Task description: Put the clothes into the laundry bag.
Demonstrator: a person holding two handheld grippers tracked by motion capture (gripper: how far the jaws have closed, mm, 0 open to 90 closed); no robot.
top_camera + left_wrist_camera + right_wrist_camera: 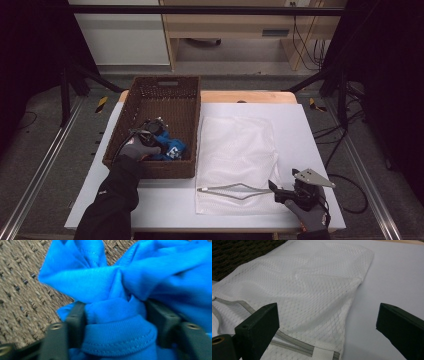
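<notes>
The blue garment (117,287) lies crumpled in the near right corner of the wicker basket (150,100), which stands on the left half of the tabletop (305,130). In the left gripper view, a thick fold of its hemmed edge sits between the two black jaws, and the cloth bulges out on both sides of them. So the left gripper (150,135) is closed on the blue garment, at about half width because the fold is bulky.

At 3 o'clock from the basket, touching its right side, the white mesh laundry bag (235,150) lies flat, with its zipper opening (232,191) at the near end, gaping slightly. The right gripper (280,192) rests at the 5 o'clock corner of the bag, jaws wide apart and holding nothing; the bag's corner lies just in front of them.

The step in hand seems to be lifting the garment out of the basket. To do it well, I think the left gripper should hold the fold firmly and rise straight up until the cloth hangs free of the basket wall. Loose parts could catch on the weave. The right gripper could meanwhile take the upper zipper edge to open the bag.
</notes>
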